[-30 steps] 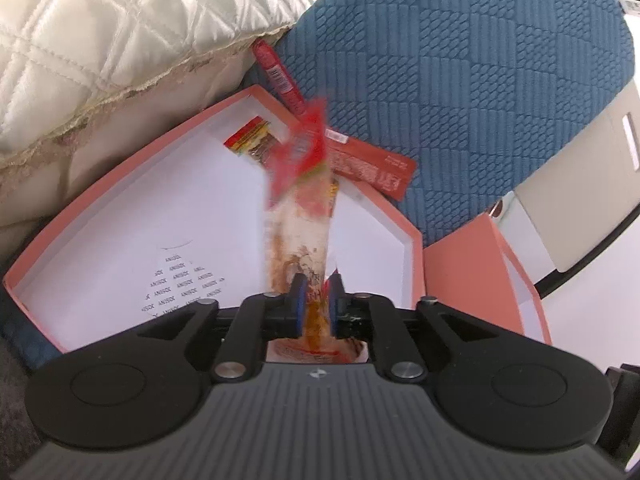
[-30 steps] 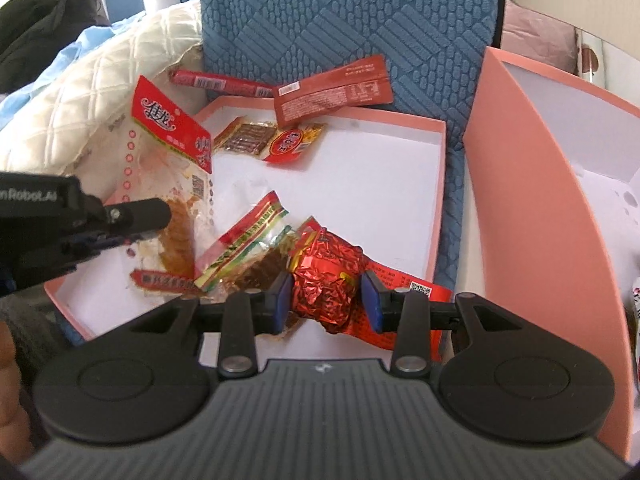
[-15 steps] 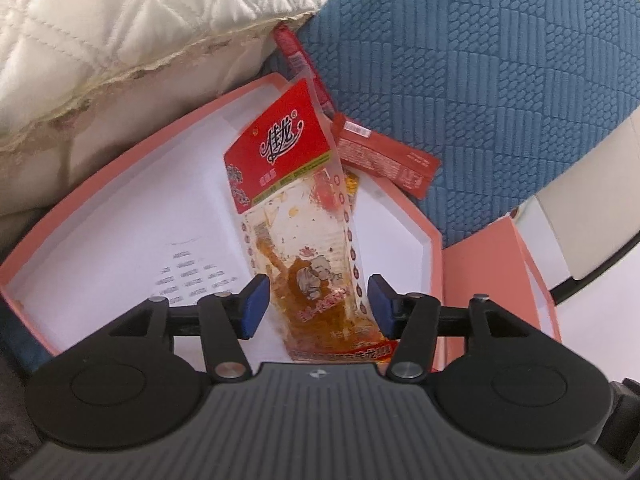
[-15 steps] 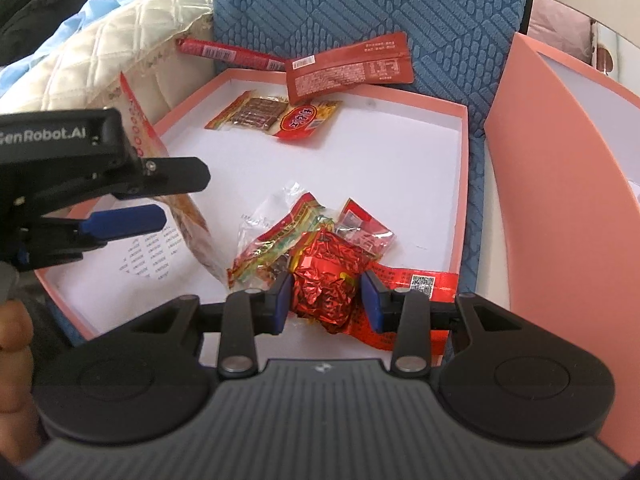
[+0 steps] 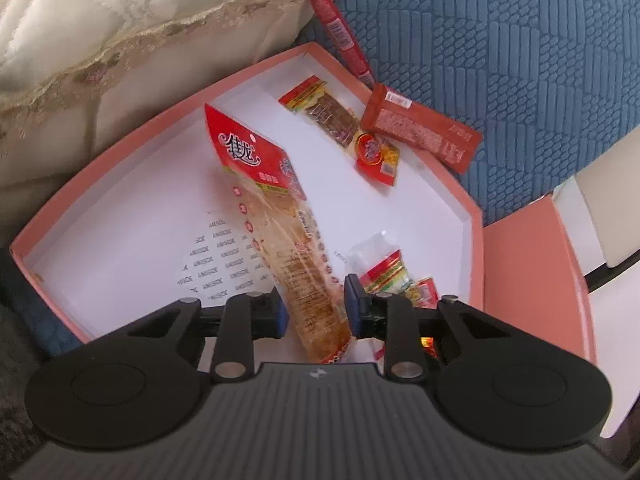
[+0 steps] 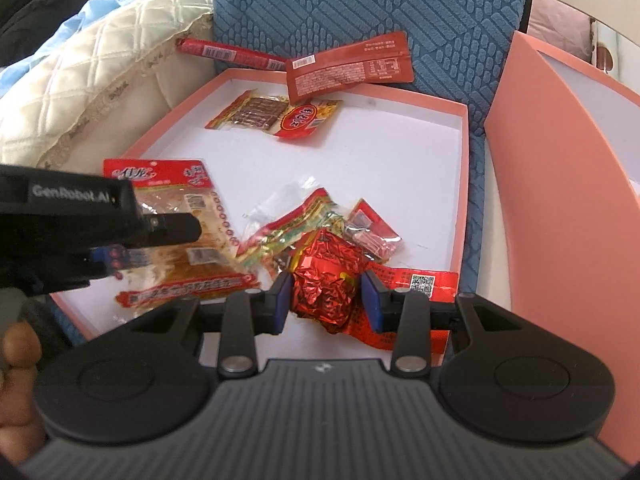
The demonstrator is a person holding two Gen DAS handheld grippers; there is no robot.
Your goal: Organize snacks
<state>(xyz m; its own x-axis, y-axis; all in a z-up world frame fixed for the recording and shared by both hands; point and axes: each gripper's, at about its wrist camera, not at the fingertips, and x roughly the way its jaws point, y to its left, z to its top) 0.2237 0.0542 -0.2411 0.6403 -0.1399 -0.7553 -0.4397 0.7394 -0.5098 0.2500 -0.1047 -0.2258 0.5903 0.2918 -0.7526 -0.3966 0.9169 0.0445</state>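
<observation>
Both views are brightly and evenly lit by soft daylight. The white floor of the pink box (image 6: 400,152) is close to washed out, and shadows under the packets are faint. In the left wrist view a pale wall (image 5: 600,208) at 3 o'clock is overexposed. Fisheye distortion bends the box rim and the blue cushion (image 6: 360,4) toward the edges. The long snack bag (image 5: 280,216) is slightly smeared. The foil wrapper (image 6: 324,280) glints. The thumb (image 6: 16,348) at 8 o'clock is soft.
</observation>
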